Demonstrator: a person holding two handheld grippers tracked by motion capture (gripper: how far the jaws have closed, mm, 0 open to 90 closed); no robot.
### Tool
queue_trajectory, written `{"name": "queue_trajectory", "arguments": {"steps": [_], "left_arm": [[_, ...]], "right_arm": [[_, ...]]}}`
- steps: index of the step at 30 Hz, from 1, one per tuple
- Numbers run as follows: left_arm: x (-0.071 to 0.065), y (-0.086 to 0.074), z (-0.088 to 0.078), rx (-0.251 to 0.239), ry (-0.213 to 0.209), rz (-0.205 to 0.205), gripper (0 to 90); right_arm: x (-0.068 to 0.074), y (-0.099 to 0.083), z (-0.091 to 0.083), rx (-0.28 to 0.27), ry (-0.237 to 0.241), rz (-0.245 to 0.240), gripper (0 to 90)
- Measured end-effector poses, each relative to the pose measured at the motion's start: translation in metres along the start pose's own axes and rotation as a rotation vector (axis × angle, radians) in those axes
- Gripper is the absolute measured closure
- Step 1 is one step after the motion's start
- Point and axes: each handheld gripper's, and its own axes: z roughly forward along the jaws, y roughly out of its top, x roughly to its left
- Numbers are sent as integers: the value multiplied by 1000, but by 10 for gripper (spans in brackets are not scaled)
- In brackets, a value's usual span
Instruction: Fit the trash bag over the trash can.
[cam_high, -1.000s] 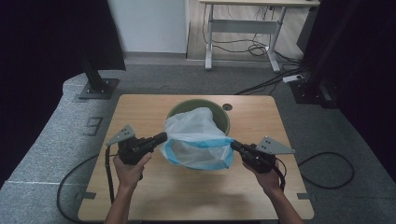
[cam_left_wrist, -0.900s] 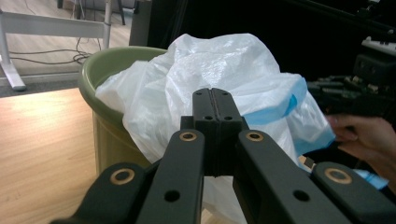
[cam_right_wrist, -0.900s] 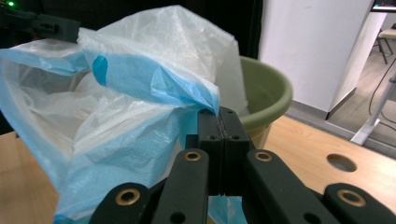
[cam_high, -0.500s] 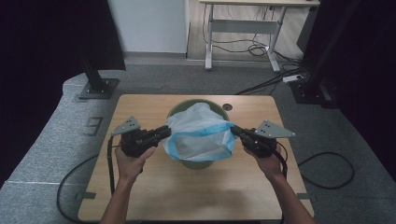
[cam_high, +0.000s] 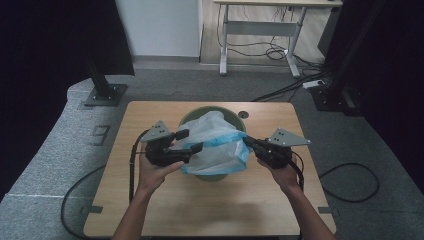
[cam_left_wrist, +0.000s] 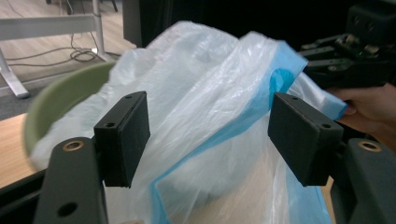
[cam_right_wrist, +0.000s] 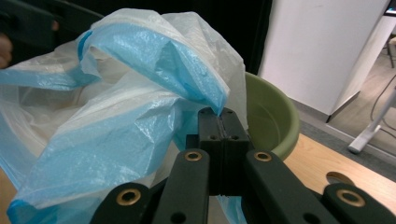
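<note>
Plastic bag (cam_high: 216, 145), white with a blue hem, hangs over the green basin (cam_high: 195, 117) on the counter (cam_high: 225, 210), stretched between both tools. Right gripper (cam_right_wrist: 219, 122) has its jaws clamped on the blue hem. Left gripper (cam_left_wrist: 210, 135) jaws have just been opening, bag film between them, unpinched.

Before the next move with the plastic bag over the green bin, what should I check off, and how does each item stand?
1. Right gripper clamped on the plastic bag's blue rim: ok, jaws shut on it.
2. Left gripper gripping the bag: not ok, its jaws have just been opening; bag lies between the pads untouched.
3. Bag over the green bin: ok, draped above it.
4. Bag rim pulled around the bin's edge: not ok, rim hangs loose.
5. Bin standing on the table: ok.
6. Bag free of tears: cannot tell.
</note>
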Motion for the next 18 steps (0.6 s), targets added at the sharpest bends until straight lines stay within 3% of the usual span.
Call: {"name": "queue_trajectory", "arguments": {"steps": [5,7,8,14,18], "left_arm": [[-2,0,18,45,28,8,356],[-3,-1,23,70,31,14,459],[-3,-1,25,79,34,15,556],[-2,-1,32,105,15,3,834],[3,0,31,83,21,-32,890]], "right_arm": [[0,-1,1,-4,10,12,884],[0,-2,1,-5,12,14,884],[0,-3,1,-6,12,16,884],[-1,-6,-1,-16,13,20,880],[-2,-7,-13,-49,-4,36,763]]}}
